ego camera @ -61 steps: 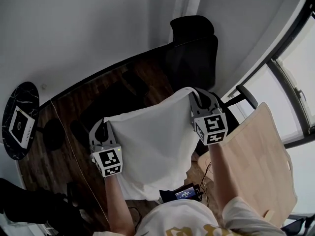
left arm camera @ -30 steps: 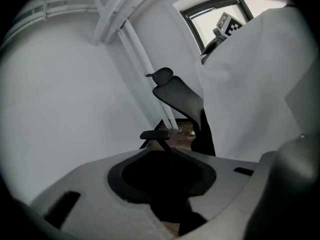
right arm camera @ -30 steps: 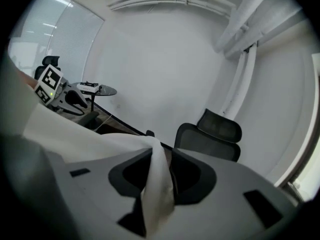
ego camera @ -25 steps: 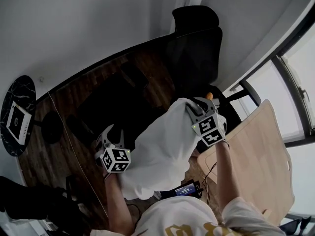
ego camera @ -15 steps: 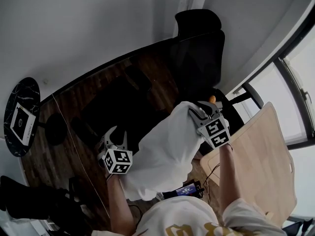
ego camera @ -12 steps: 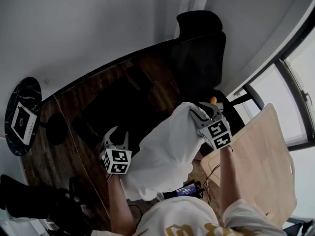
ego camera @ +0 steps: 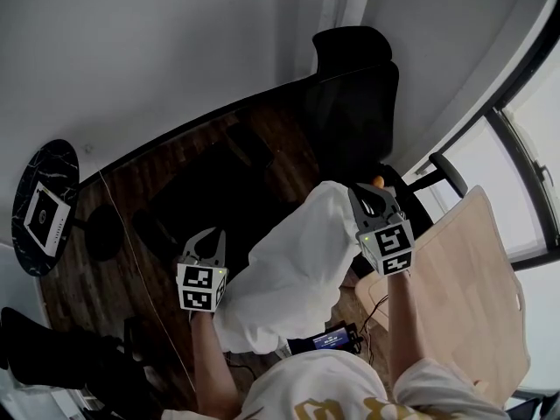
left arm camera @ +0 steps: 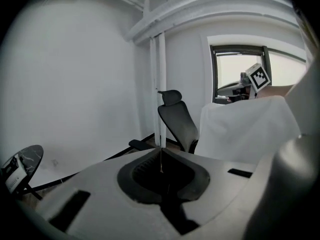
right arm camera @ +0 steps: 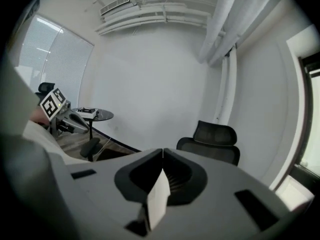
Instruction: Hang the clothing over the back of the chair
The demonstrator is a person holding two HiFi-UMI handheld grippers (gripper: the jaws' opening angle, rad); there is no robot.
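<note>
Two grippers closing | right gripper (ego camera: pixel 374 192) pinches clothing (ego camera: pixel 289 274) so I can carry it to chair (ego camera: pixel 350 103) | left gripper (ego camera: pixel 207 234) closes empty.

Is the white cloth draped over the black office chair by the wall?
No, that black office chair stands bare; the white cloth hangs beside it.

The clothing (ego camera: pixel 293 269) is plain white, the chair (ego camera: pixel 350 103) black, the floor (ego camera: pixel 109 256) dark brown wood-grain, the round table (ego camera: pixel 37 170) black with pale marbling, the board (ego camera: pixel 464 278) pale wood.
</note>
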